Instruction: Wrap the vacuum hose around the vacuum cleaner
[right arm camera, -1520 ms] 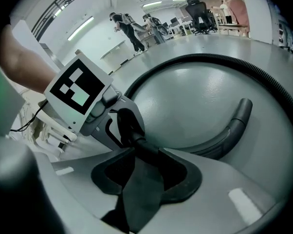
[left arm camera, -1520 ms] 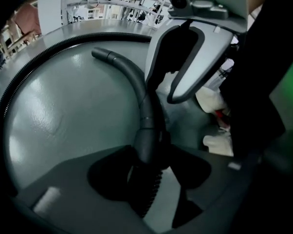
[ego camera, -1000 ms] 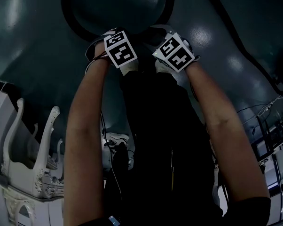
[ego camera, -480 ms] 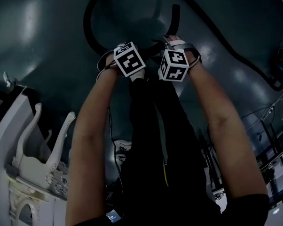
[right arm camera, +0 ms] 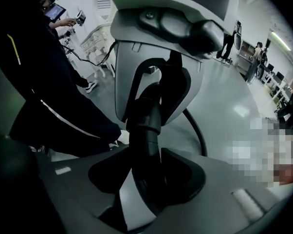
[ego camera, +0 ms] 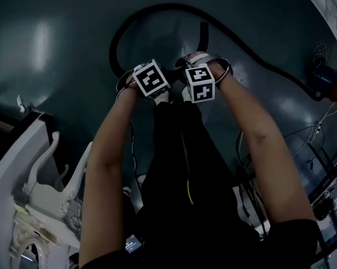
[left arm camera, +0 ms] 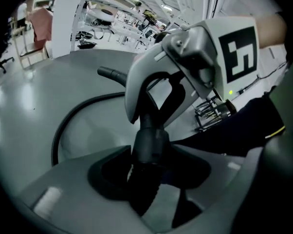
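A black vacuum hose, ribbed and fitted with a smooth cuff, is clamped between the grey pads of the left claw. Just beyond, the same hose is gripped by the right claw, whose jaws have just been closing onto it. Ahead of both claws the hose is laid in a wide loop on the glossy grey floor. It is then led off right toward a blue-and-red body, possibly the vacuum cleaner. Carved white furniture is seen behind and left.

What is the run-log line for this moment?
left tool: shut on vacuum hose; right tool: jaws just closing onto it; slack: looped on floor
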A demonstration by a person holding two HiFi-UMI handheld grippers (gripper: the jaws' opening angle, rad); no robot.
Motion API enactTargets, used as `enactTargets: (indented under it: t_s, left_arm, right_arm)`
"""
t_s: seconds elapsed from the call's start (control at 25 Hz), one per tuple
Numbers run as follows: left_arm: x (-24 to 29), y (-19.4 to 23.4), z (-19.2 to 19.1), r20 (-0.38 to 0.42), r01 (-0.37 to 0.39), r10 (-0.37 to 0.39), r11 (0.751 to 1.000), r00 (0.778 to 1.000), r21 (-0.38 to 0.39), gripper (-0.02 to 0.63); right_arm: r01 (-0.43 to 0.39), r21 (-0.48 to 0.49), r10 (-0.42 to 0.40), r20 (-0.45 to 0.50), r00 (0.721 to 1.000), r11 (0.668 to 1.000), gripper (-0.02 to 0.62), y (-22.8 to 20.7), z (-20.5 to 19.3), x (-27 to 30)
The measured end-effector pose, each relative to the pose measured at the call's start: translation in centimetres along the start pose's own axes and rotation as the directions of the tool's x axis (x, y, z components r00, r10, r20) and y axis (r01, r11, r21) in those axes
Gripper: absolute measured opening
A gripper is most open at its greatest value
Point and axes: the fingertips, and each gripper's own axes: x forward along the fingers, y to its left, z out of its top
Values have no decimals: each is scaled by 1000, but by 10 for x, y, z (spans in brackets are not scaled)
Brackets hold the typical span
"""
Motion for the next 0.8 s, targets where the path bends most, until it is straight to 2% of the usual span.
enactTargets:
  t_s: [0.24, 0.36, 0.48, 0.68, 0.8]
  left_arm:
    - [-71, -26, 29, 98, 8, -9, 1000, 995, 13, 242]
    - [-100, -44, 49, 135, 16, -23, 999, 991, 47, 242]
    - [-128, -65, 62, 131, 17, -33, 992, 991, 126, 243]
    - [-163, -95, 73, 104, 4, -33, 963, 994, 271, 241]
    - [-179, -109, 81, 93, -38, 1, 917, 996, 396, 239]
  right_arm:
    - [-43, -16, 42, -7, 999, 999, 187, -8, 27, -78]
    - [-55, -4, 55, -22, 998, 998, 185, -7, 32, -118]
    - [-71, 33, 72, -22, 997, 997, 181, 0, 42, -155]
    - [-106, 95, 108, -26, 994, 990, 176, 13, 61, -203]
    - [-114, 136, 123, -59, 991, 984, 175, 17, 64, -232]
